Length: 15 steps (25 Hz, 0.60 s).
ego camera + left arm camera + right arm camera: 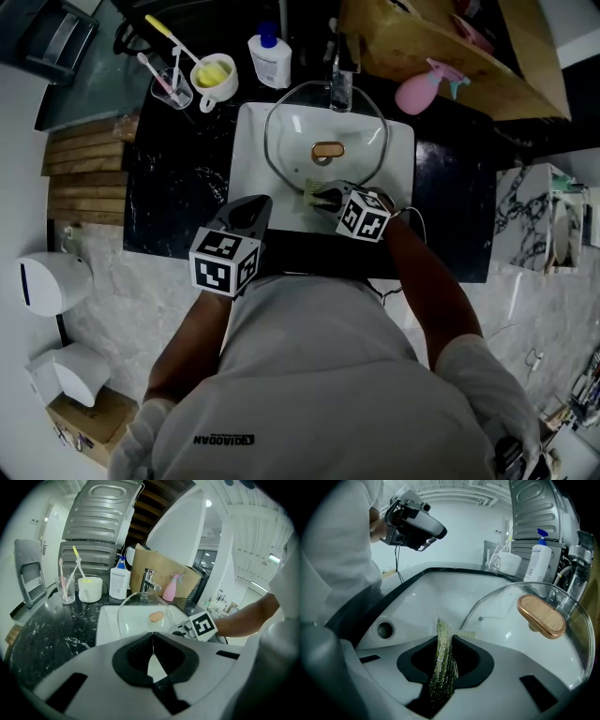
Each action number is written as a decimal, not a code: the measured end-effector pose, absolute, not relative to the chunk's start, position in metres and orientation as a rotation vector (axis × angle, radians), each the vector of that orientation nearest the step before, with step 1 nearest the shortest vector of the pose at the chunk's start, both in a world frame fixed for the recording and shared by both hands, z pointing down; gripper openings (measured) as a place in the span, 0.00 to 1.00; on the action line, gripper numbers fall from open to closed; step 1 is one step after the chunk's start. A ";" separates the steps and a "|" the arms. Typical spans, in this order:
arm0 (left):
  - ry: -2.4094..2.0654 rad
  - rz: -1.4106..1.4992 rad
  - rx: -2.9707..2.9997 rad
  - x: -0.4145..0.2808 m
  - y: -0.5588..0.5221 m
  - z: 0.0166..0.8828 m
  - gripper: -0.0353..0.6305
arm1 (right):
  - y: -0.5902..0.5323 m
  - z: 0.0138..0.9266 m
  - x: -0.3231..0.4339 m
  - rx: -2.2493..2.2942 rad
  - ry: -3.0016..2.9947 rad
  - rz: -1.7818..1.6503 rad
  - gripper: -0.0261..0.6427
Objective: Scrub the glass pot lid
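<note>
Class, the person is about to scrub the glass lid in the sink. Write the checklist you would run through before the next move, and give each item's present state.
1. Scouring cloth clamped in the right hand-held gripper: ok.
2. Glass pot lid inside the sink, knob side up: ok.
3. Cloth touching the glass: cannot tell. Its tip lies by the lid's near rim.
4. Lid steadied: not ok. The left hand-held gripper is shut on nothing and held away from it.
5. Lid wet or soapy: cannot tell.
</note>
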<state>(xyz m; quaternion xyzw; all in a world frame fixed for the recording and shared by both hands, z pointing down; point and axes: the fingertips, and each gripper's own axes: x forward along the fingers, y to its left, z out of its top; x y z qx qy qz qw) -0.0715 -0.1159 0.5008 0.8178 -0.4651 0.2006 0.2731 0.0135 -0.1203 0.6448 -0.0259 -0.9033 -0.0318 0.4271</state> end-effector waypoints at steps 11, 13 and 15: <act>-1.257 0.539 2.194 -0.071 -0.112 0.500 0.08 | -0.108 0.651 0.013 -0.126 -2.243 -0.028 0.19; -1.258 0.539 2.193 -0.072 -0.112 0.500 0.08 | -0.107 0.652 0.012 -0.136 -2.241 -0.026 0.19; -1.259 0.539 2.194 -0.073 -0.112 0.500 0.08 | -0.107 0.653 0.011 -0.145 -2.237 -0.028 0.19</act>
